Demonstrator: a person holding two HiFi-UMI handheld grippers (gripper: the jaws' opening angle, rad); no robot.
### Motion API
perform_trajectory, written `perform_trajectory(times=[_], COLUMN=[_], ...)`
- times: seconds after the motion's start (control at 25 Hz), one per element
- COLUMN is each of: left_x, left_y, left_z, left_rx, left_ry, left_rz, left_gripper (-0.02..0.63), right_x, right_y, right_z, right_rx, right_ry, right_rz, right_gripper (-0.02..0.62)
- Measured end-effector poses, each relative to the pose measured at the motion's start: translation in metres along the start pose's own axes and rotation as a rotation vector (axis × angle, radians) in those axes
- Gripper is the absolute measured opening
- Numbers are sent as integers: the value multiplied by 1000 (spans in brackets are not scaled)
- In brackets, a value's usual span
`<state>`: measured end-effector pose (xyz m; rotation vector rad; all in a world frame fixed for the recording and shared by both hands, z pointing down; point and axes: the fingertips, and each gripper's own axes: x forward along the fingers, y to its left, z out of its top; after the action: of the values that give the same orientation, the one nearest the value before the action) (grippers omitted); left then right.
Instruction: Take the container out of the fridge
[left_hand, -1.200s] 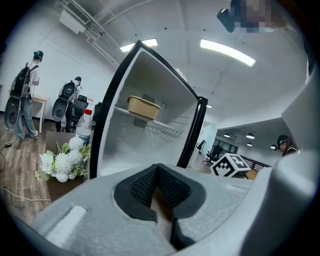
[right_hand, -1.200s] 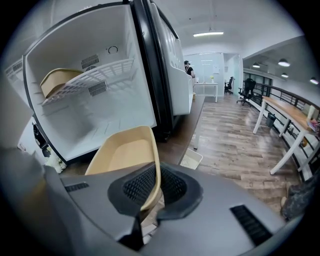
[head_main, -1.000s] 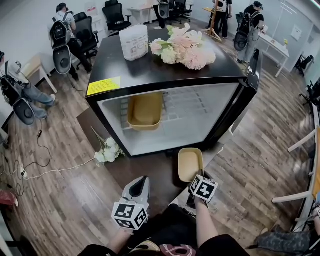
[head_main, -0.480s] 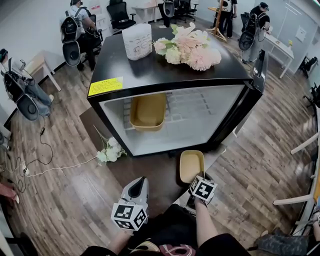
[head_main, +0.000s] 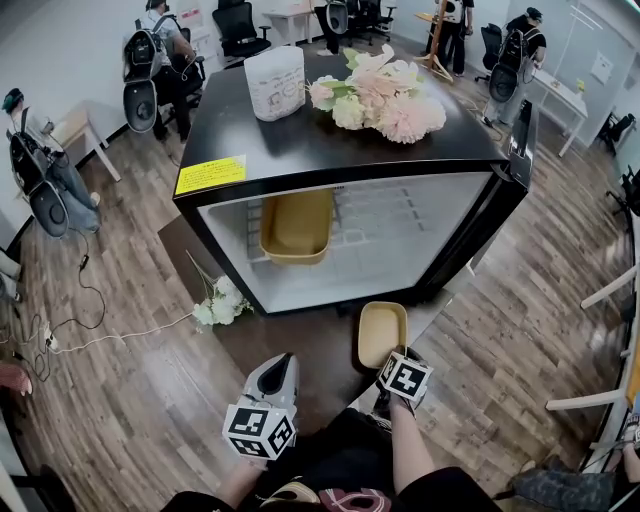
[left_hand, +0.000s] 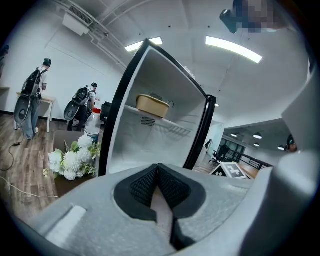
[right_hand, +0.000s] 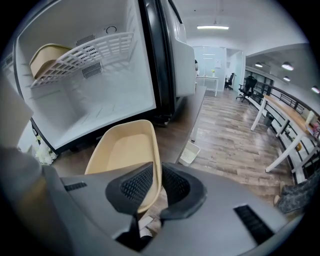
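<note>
At frame bottom, left gripper (head_main: 286, 358) sits pressed shut w/ nothing in it, right gripper (right_hand: 157, 172) has jaws opening round near rim of tan container (head_main: 382, 332), which rests on dark tabletop (head_main: 300, 345) lower centre, outside fridge (head_main: 330, 150); 2nd container (head_main: 296, 222) on shelf inside, upper centre.

Bright, even room light from ceiling strip lamps (left_hand: 233, 49); faint glare on the glossy fridge (head_main: 330, 150) top, soft shadows beneath it. Both gripper views bend strongly at their dark, vignetted edges; nearest foreground slightly soft.
</note>
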<state>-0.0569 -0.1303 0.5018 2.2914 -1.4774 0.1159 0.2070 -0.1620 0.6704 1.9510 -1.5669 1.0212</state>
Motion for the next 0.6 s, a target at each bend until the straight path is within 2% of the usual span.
perform_trajectory(times=[0.24,0.4,0.6], left_x=[1,1,2], left_y=[4,7,7], left_z=[1,3,9], left_rx=[-5,-5,19], left_ry=[-2,-8,-8], left_rz=[6,22,23], left_gripper=[9,9,9], right_x=[2,-5,-23], right_y=[6,14,13], right_z=[-3,6,24], right_rx=[18,51,41], right_ry=[26,-7,-49], right_rz=[43,115,156], right_gripper=[104,165,213])
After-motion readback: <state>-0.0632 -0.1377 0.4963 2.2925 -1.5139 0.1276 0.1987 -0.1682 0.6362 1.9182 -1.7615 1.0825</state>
